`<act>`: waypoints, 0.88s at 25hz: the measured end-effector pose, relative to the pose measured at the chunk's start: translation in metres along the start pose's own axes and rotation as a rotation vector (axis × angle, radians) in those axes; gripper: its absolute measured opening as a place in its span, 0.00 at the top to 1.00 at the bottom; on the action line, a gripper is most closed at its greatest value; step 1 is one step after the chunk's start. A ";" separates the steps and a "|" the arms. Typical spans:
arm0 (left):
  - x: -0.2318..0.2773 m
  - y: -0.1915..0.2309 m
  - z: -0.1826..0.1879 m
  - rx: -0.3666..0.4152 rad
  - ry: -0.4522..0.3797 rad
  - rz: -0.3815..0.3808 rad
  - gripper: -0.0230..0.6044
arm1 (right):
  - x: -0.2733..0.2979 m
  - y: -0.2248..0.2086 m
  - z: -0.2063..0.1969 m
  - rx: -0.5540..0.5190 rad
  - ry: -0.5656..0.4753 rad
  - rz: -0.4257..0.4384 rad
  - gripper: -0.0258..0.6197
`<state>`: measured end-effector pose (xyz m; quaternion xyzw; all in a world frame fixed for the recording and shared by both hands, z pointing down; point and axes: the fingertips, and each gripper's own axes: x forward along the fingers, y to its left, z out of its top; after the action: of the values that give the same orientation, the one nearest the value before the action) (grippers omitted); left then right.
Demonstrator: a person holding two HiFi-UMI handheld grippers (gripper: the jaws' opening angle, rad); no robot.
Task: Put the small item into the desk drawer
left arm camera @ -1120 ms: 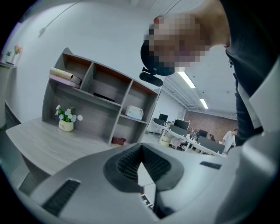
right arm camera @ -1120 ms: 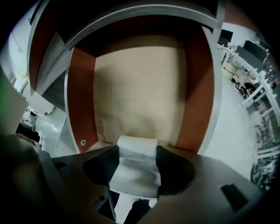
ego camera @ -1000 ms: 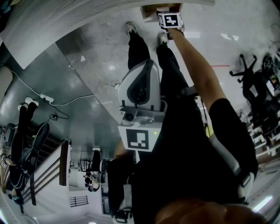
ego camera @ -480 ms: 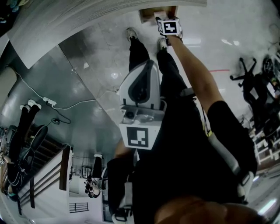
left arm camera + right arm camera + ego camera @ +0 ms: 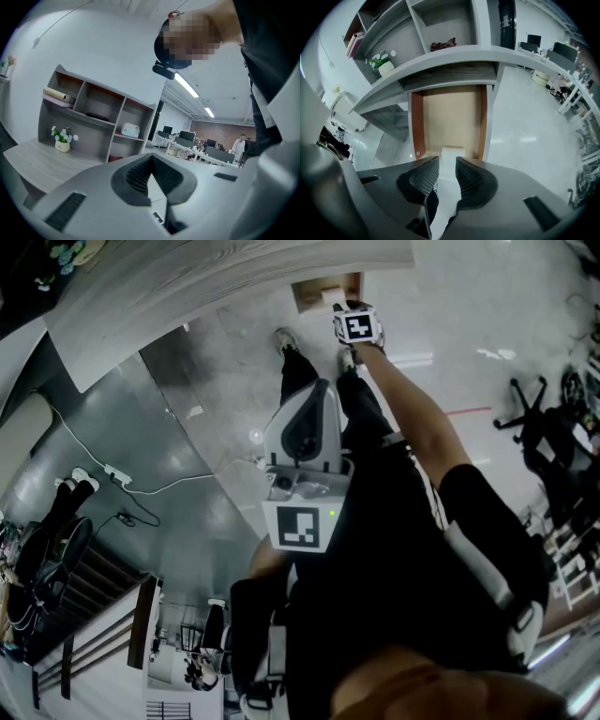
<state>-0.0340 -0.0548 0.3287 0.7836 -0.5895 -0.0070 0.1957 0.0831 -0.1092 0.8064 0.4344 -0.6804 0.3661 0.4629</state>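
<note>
The desk drawer (image 5: 447, 117) stands pulled out under the desk top, its pale wooden bottom bare. A small white item (image 5: 452, 152) lies at the drawer's near end. My right gripper (image 5: 447, 161) hangs above it and points steeply down. Its jaws have just been closing and still stand a little apart, with nothing pressed between the pads. In the head view the right gripper (image 5: 352, 310) is at arm's length beside the drawer (image 5: 314, 294). My left gripper (image 5: 319, 382) is held near the body, its jaws shut and empty, and in its own view the left gripper (image 5: 151, 158) faces the shelves.
The curved grey desk (image 5: 216, 287) carries a shelf unit (image 5: 93, 117) with a flower pot (image 5: 61, 145). The person's shoes (image 5: 286, 338) stand before the drawer. A power strip with cable (image 5: 112, 474) lies on the floor at left, and an office chair (image 5: 525, 395) stands at right.
In the head view the right gripper has drawn back from the drawer, and more of the drawer shows beyond it. The left gripper has risen slightly.
</note>
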 end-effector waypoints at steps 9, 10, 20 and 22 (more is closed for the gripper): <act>-0.020 -0.010 0.009 0.020 -0.008 0.026 0.97 | -0.052 0.003 0.012 0.029 -0.035 0.022 0.95; -0.023 -0.010 0.010 0.019 -0.009 0.032 0.97 | -0.060 0.005 0.014 0.028 -0.042 0.027 0.95; -0.044 -0.020 0.028 0.049 -0.068 0.057 0.97 | -0.149 0.026 0.041 0.020 -0.217 0.111 0.96; -0.047 -0.023 0.032 0.053 -0.075 0.049 0.97 | -0.174 0.030 0.051 0.017 -0.279 0.125 0.96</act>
<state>-0.0349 -0.0159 0.2821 0.7732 -0.6153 -0.0158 0.1526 0.0735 -0.1006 0.6237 0.4417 -0.7607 0.3360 0.3367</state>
